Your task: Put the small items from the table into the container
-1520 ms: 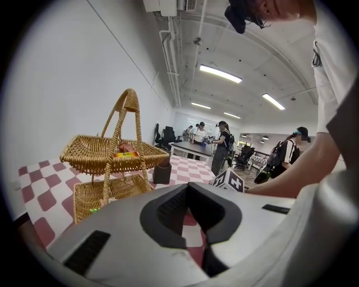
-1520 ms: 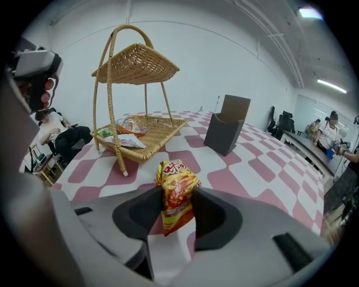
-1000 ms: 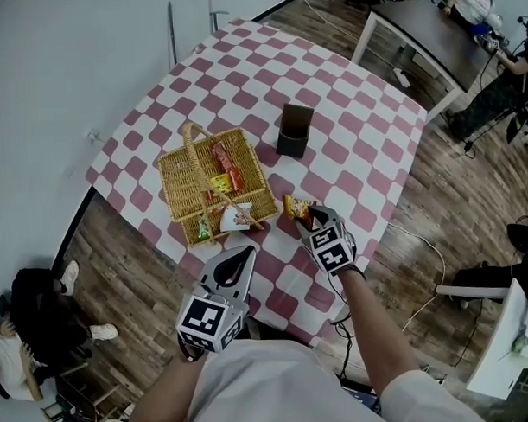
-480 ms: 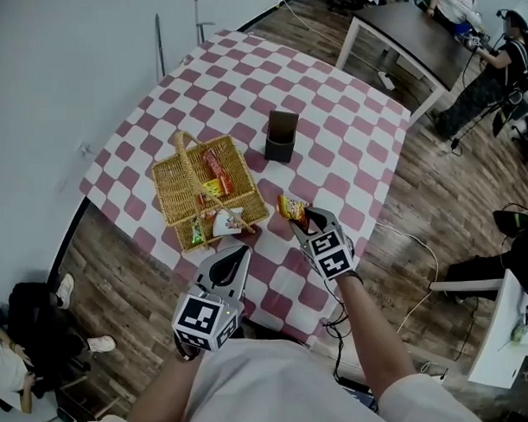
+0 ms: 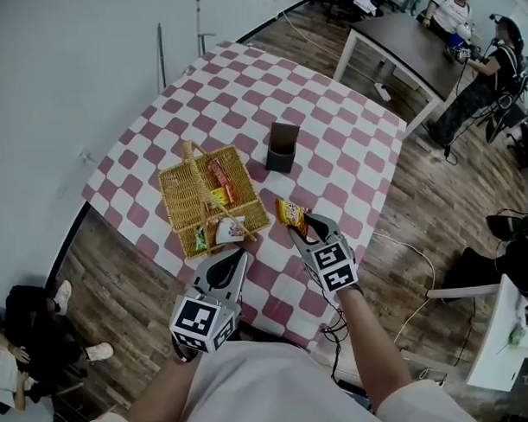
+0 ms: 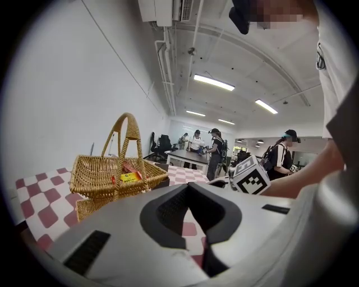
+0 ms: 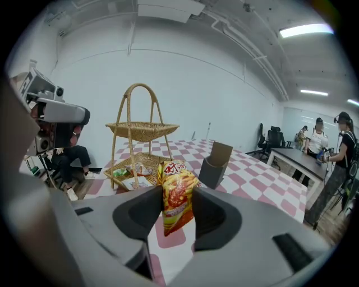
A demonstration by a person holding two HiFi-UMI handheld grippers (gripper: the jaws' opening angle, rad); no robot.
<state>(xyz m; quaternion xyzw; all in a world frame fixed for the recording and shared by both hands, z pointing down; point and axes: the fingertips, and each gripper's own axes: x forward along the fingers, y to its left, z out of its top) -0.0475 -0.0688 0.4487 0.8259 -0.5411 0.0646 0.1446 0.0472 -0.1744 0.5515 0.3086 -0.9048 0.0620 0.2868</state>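
A wicker basket (image 5: 184,193) with a tall handle stands on the checked table (image 5: 242,85), holding several small packets. My right gripper (image 5: 297,225) is shut on an orange-and-yellow snack packet (image 5: 290,213), held above the table just right of the basket. In the right gripper view the snack packet (image 7: 176,196) hangs upright between the jaws, with the basket (image 7: 140,132) beyond it to the left. My left gripper (image 5: 240,256) hovers near the table's front edge, below the basket, shut and holding nothing. The left gripper view shows the basket (image 6: 112,174) ahead to the left.
A dark brown open box (image 5: 283,147) stands upright on the table behind the snack packet. A wall runs along the left. A dark desk (image 5: 414,45) with people around it stands at the back right. A person sits on the floor (image 5: 18,344) at lower left.
My right gripper has risen from the table with the snack packet in its jaws. The left gripper has barely moved.
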